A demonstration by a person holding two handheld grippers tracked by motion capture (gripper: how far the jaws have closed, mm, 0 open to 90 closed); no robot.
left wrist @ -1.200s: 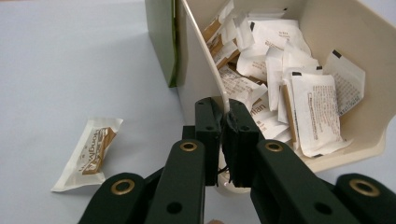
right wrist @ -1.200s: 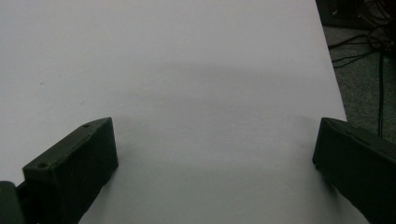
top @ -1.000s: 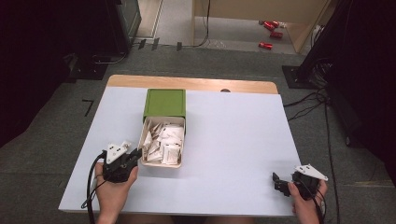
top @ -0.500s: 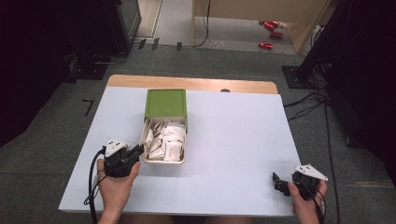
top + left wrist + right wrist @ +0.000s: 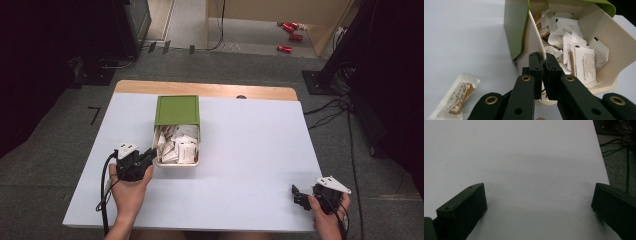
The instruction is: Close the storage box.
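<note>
A cream box (image 5: 176, 163) full of white paper sachets (image 5: 181, 144) sits left of the table's middle, its far end under a green lid (image 5: 177, 110). My left gripper (image 5: 148, 156) is at the box's near left corner. In the left gripper view its jaws (image 5: 545, 60) are shut on the thin rim of the box's wall (image 5: 621, 45), beside the green lid (image 5: 515, 27) and the sachets (image 5: 584, 62). My right gripper (image 5: 296, 194) rests near the table's front right edge. Its jaws (image 5: 539, 195) stand wide open over bare tabletop.
One brown-and-white sachet (image 5: 454, 97) lies loose on the white table (image 5: 250, 140) left of the box. A wooden strip (image 5: 205, 90) runs along the far edge. Cables (image 5: 330, 112) and red items (image 5: 287, 37) lie on the floor beyond.
My left gripper has moved away from the person and slightly right, and the box's near end has gone with it towards the green lid. The right gripper has stayed put.
</note>
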